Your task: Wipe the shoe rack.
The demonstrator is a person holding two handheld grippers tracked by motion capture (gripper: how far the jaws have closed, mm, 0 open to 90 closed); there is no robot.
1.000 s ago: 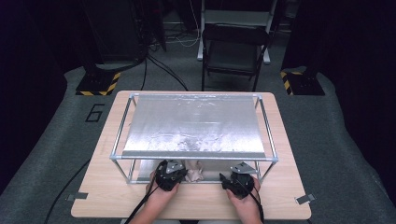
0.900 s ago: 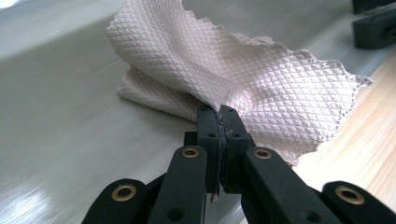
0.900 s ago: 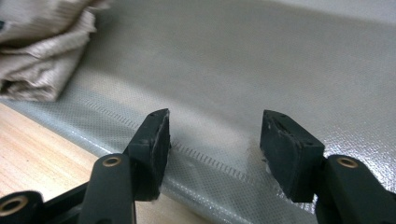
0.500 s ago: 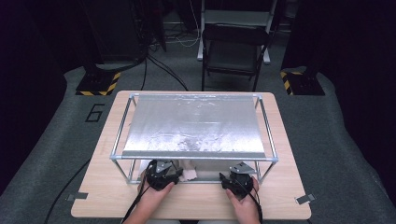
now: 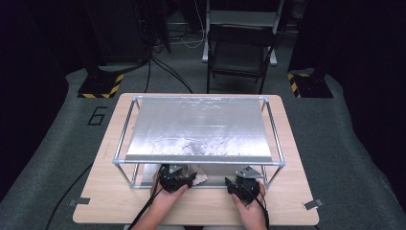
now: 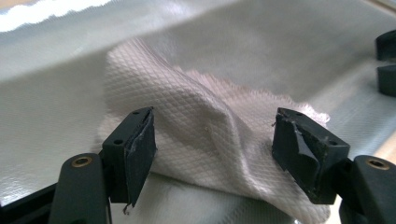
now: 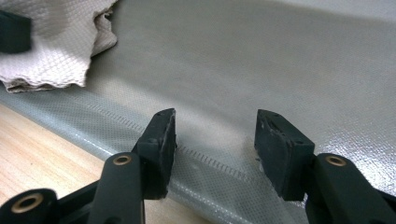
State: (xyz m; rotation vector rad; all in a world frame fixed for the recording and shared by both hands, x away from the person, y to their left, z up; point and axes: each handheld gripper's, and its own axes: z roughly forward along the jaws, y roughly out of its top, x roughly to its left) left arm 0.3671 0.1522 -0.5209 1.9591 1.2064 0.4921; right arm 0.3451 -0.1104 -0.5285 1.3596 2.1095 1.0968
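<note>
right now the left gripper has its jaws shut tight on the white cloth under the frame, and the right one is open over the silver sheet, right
Not quite. In the left gripper view the left gripper has its jaws open, spread to either side of the white cloth rather than clamped on it. The rest holds: the right gripper is open over the silver sheet, and both reach under the frame.
</note>
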